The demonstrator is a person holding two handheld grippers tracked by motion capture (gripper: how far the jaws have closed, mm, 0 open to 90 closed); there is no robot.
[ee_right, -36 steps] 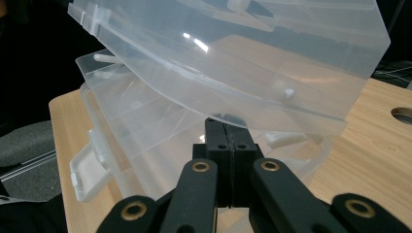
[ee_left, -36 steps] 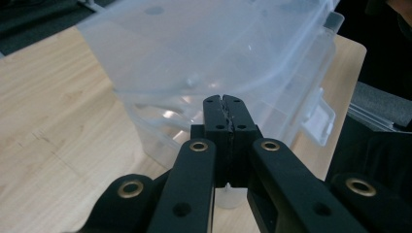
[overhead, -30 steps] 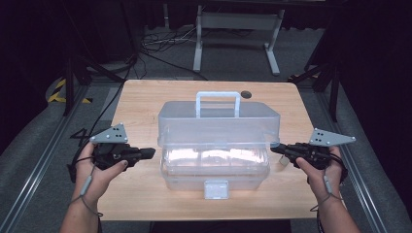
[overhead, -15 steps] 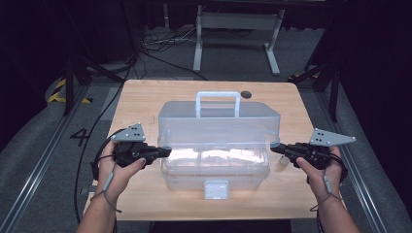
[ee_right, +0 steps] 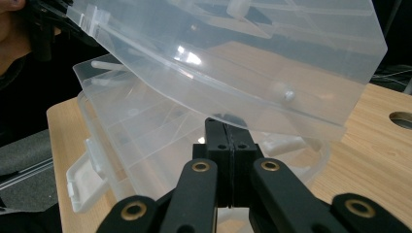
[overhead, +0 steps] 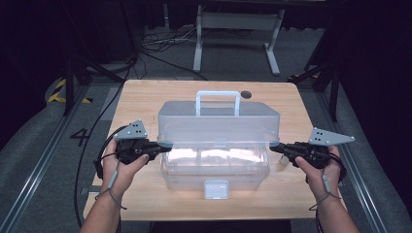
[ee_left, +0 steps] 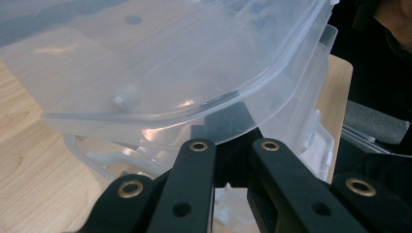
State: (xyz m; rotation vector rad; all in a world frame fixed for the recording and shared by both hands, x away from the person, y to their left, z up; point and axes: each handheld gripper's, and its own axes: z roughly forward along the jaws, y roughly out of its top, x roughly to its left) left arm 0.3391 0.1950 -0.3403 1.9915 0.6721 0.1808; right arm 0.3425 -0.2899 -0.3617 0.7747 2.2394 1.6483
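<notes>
**Ana:** With both jaws pressed together, the left gripper (overhead: 163, 146) and right gripper (overhead: 274, 147) sit tucked under the side edges of the clear lid (overhead: 218, 121), one at each end of the storage box (overhead: 216, 165) on the tabletop (overhead: 145, 97).

**Ben:** Lid's tilted up just above each tip. Best play?

**Ana:** Raise both ends evenly, keeping the tips under the rim so it can't twist or slip off.

**Ben:** Any branding?

**Ana:** None readable on the box. A "4" (overhead: 79, 137) on the floor beyond the left gripper; the front latch (overhead: 216, 189) looks blank, though it's small.
</notes>
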